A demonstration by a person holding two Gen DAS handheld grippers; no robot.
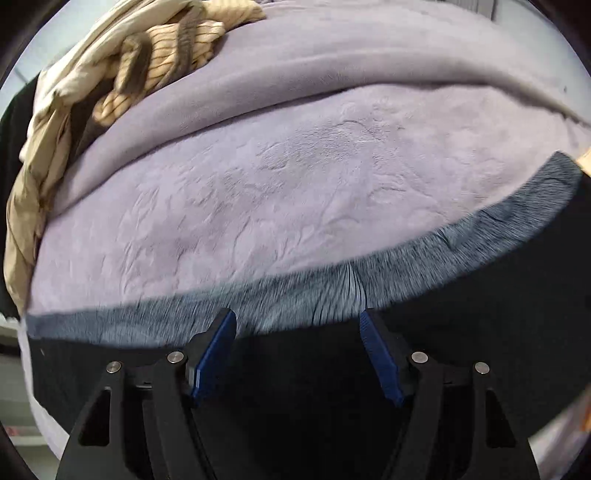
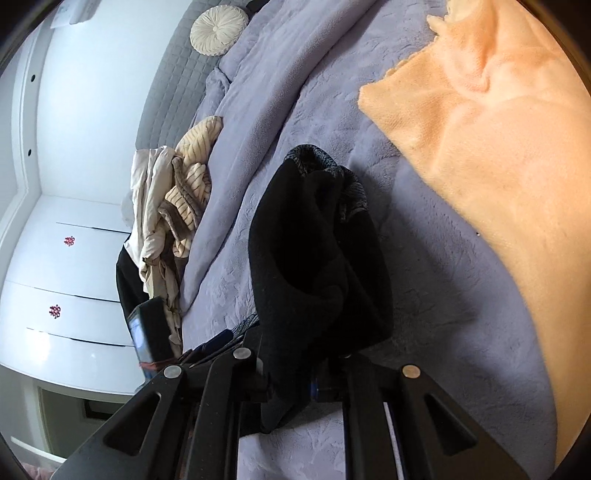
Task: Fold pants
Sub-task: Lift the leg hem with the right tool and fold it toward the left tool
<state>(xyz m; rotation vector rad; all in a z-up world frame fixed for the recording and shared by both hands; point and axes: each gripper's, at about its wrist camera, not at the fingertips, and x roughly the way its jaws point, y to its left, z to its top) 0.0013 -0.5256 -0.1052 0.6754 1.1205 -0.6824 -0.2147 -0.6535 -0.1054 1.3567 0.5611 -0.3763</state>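
Nearest the lens in the left wrist view: left gripper (image 1: 297,325) at bottom centre, blue pads (image 1: 216,354) spread wide apart, nothing between them. Directly beneath and ahead, the pants (image 1: 480,314), black with a fuzzy grey band along the far edge, stretched across the lower third of the frame from left edge to right. Beyond that, lavender blanket (image 1: 277,192) filling the middle, and a heap of beige striped clothes (image 1: 155,62) at upper left.

Nearest the lens in the right wrist view: right gripper (image 2: 291,384) at bottom centre, jaws closed on a bunch of the pants (image 2: 314,251), black cloth gathered up from the tips toward mid-frame, grey lining showing at the top. Peach blanket (image 2: 498,155) filling the right side, lavender blanket (image 2: 424,295) under and around the garment, beige clothes (image 2: 177,199) at centre left, round cushion (image 2: 218,29) at top, white drawers (image 2: 66,280) at left.

Judged progress: early to middle. One end pinched and bunched, no flat, squared fold visible anywhere. Likely left to do: lay the fabric flat, bring the ends together, smooth.

Pose: left tool low over the cloth, pointing across the grey edge, ready to grip. Right tool pointing along the bed, holding its bunch; whether raised off the blanket, hard to tell.
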